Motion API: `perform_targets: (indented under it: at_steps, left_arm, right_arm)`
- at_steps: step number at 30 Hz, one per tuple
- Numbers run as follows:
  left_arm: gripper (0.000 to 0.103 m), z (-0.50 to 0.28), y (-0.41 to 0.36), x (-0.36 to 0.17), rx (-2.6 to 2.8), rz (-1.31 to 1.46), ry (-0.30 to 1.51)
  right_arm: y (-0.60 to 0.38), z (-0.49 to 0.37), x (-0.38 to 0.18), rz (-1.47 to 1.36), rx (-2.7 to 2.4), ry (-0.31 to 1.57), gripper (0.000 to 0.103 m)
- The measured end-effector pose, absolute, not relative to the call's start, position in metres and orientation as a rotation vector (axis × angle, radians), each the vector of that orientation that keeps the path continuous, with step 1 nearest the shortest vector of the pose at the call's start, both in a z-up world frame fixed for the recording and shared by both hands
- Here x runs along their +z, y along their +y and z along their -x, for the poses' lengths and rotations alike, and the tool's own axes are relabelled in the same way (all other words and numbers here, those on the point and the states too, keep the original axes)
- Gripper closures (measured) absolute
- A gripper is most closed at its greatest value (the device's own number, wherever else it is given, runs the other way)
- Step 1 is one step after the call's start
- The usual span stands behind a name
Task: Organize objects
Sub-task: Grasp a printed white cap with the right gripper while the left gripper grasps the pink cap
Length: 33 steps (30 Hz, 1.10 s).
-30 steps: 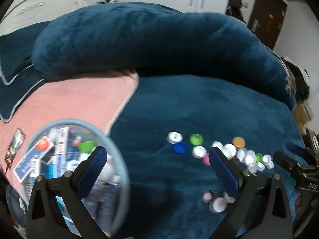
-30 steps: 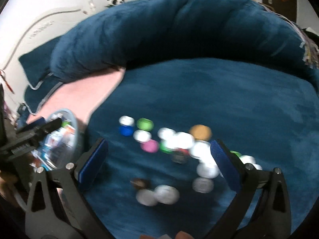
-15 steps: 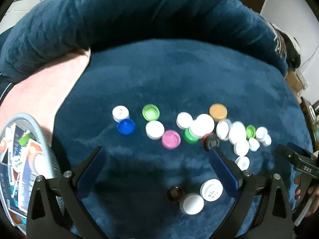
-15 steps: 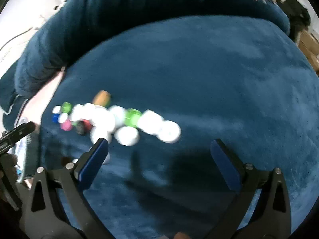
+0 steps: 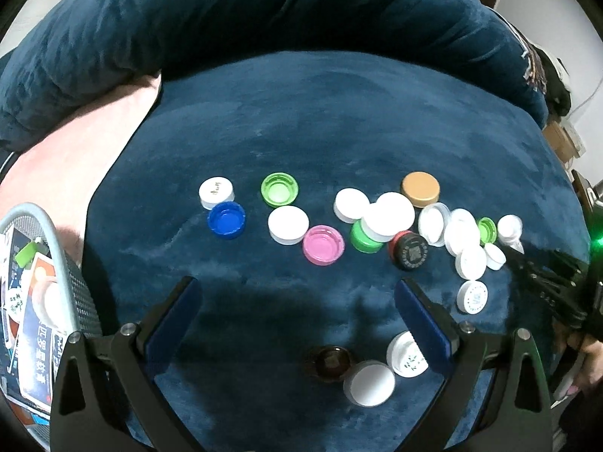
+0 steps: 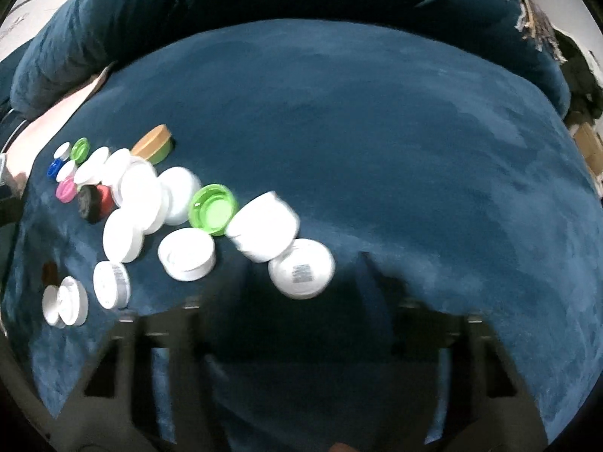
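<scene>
The left gripper hovers, fingers apart, over bottle caps mid-frame on the blue blanket; the right gripper, lower frame, is blurred, fingers apart.

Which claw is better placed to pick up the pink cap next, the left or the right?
Probably left. The left claw is open just before the pink cap. In the right view the cap sits far to the left edge, and that claw is blurred.

so it's all on a dark blue plush blanket with a big rolled-up blue duvet humped along the back, a pink sheet poking out on the left, and some cardboard boxes off to the right edge
</scene>
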<state>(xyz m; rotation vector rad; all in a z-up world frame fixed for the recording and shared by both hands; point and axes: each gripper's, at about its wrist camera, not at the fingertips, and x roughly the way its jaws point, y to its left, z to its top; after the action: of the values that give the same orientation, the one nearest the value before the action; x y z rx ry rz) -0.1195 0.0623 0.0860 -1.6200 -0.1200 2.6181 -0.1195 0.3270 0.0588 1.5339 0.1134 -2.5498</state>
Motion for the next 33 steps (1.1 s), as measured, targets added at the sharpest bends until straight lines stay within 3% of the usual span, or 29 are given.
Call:
perform_targets:
  at_steps: [8, 15, 19, 22, 24, 25, 26, 33]
  left_arm:
    - [0.001, 0.127, 0.057, 0.073, 2.604, 1.669, -0.141]
    - [0.002, 0.136, 0.065, 0.059, 2.596, 1.644, -0.151]
    - [0.017, 0.148, 0.068, 0.037, 2.599, 1.669, -0.193]
    - [0.021, 0.154, 0.072, 0.028, 2.631, 1.646, -0.178]
    - [0.042, 0.153, 0.074, 0.033, 2.658, 1.586, -0.165]
    - [0.067, 0.154, 0.074, 0.035, 2.655, 1.567, -0.167]
    - [0.072, 0.153, 0.073, 0.037, 2.656, 1.561, -0.166]
    - [0.072, 0.138, 0.066, 0.049, 2.620, 1.552, -0.206]
  right_arm:
    - [0.333, 0.094, 0.077, -1.481, -2.473, -0.091, 0.072]
    - [0.323, 0.087, 0.081, -1.486, -2.456, -0.088, 0.072]
    - [0.321, 0.087, 0.077, -1.490, -2.449, -0.072, 0.072]
    - [0.320, 0.088, 0.076, -1.493, -2.452, -0.071, 0.072]
    - [0.320, 0.088, 0.077, -1.492, -2.453, -0.072, 0.072]
    - [0.320, 0.088, 0.077, -1.491, -2.455, -0.072, 0.072]
    - [0.320, 0.088, 0.077, -1.489, -2.455, -0.071, 0.072]
    - [0.316, 0.088, 0.079, -1.480, -2.460, -0.070, 0.072]
